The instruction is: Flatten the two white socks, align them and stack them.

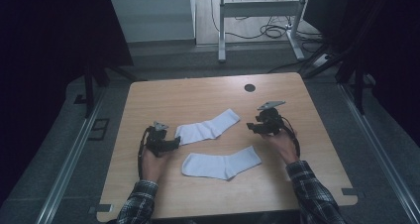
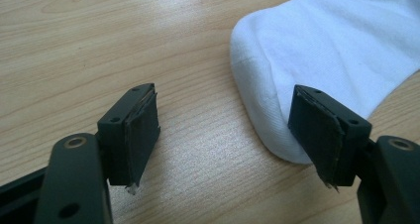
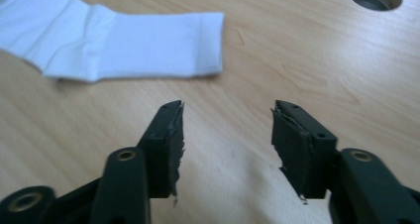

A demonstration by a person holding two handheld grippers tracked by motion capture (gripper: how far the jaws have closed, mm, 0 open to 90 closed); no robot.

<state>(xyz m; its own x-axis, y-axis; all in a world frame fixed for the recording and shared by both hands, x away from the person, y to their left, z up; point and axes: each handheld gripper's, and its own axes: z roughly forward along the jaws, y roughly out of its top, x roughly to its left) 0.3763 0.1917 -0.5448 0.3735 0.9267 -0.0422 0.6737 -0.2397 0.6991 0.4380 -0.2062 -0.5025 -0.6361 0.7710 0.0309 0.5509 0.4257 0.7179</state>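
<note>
With both grippers, left (image 1: pixel 174 143) and right (image 1: pixel 251 127), agape and empty beside the far sock (image 1: pixel 208 128), the left risks pinching only its thin toe edge, which could slip free.

High view dim, black at 9 and 3 o'clock, lit floor at 12 – table (image 1: pixel 208 92) evenly lit. Gripper views bright, wood glare near centre; jaws blurred at 6, sock (image 3: pixel 124 43) soft at 11
</note>
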